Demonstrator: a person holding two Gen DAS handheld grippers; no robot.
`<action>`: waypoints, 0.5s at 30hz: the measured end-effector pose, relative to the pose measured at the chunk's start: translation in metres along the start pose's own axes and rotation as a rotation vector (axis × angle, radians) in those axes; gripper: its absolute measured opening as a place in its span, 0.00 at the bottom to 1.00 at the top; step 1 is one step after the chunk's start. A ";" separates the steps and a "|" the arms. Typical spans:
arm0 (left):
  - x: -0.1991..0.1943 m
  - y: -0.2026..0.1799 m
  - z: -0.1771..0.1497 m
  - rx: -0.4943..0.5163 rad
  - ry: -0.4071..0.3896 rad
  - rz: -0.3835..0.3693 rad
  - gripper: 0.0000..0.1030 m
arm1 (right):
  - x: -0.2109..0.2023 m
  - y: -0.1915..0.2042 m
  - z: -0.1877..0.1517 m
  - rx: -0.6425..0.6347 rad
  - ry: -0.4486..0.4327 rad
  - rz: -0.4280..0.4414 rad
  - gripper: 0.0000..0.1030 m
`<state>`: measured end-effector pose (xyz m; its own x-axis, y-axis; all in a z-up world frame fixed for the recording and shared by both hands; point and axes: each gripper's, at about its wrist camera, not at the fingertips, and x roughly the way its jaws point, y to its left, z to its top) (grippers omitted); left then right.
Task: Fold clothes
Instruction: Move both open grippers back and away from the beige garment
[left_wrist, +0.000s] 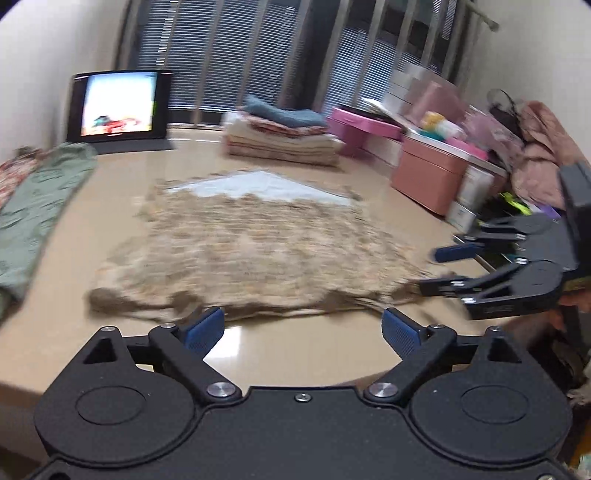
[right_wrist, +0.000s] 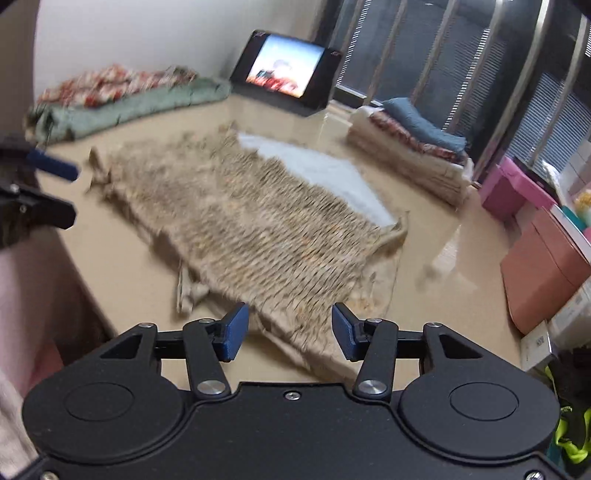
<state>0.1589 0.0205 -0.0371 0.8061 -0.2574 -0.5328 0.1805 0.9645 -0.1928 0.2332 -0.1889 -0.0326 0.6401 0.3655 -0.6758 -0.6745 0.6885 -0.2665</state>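
A tan patterned garment (left_wrist: 243, 251) lies spread flat on the beige table (left_wrist: 288, 354), with its pale blue-white lining (left_wrist: 258, 184) showing at the far edge. It also shows in the right wrist view (right_wrist: 251, 225). My left gripper (left_wrist: 303, 328) is open and empty, just short of the garment's near edge. My right gripper (right_wrist: 290, 330) is open, its jaws either side of the garment's near right corner, not closed on it. The right gripper also shows in the left wrist view (left_wrist: 432, 269), and the left gripper in the right wrist view (right_wrist: 70, 192). The frames are motion-blurred.
A stack of folded clothes (left_wrist: 280, 136) sits at the far side. A green garment (left_wrist: 40, 199) and a floral one (right_wrist: 110, 85) lie at the left. A lit tablet (left_wrist: 120, 107) stands at the back. Pink boxes (left_wrist: 432, 181) and clutter crowd the right edge.
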 end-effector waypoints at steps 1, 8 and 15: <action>0.004 -0.006 0.000 0.010 0.009 -0.009 0.89 | 0.002 0.001 0.000 -0.006 -0.003 0.004 0.47; 0.017 -0.025 0.000 0.052 0.031 -0.032 0.89 | 0.015 0.007 0.001 0.003 0.002 0.042 0.24; 0.011 -0.001 0.007 -0.020 0.000 0.015 0.91 | 0.009 -0.013 -0.011 0.173 -0.040 0.090 0.36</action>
<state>0.1714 0.0169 -0.0373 0.8085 -0.2426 -0.5362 0.1567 0.9669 -0.2012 0.2436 -0.2015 -0.0422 0.5964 0.4527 -0.6629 -0.6586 0.7480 -0.0817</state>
